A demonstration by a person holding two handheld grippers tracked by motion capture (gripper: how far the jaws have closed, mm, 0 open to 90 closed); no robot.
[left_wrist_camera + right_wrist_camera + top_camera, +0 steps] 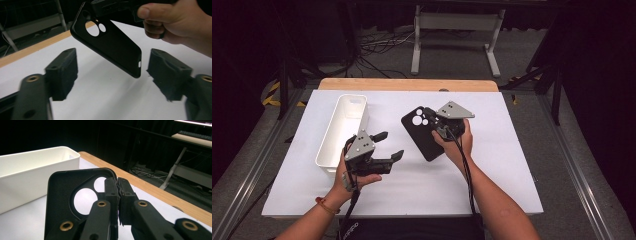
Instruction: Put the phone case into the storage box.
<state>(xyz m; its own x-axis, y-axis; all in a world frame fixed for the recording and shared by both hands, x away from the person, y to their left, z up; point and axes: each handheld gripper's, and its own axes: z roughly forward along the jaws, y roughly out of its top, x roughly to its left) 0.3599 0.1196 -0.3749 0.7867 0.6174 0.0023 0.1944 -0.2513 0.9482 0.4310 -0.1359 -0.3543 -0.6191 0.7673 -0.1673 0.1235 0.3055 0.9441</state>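
Note:
A black phone case (422, 136) with round camera cutouts hangs tilted above the white table, its cutout end toward the far side. My right gripper (432, 118) is shut on the case's side wall beside the cutouts; in the right gripper view the jaws (117, 182) pinch that wall of the case (60, 192). My left gripper (390, 145) is open, to the left of the case and a little nearer to me, holding nothing. In the left gripper view its jaws (113, 75) stand wide apart, with the case (112, 47) hanging in front of them, untouched.
A long white bin (343, 125) stands lengthwise on the table's left half, just beyond my left gripper, and appears again as a white wall (30, 165). The white table top (412, 185) ends in a wooden strip (407, 84) at the far edge.

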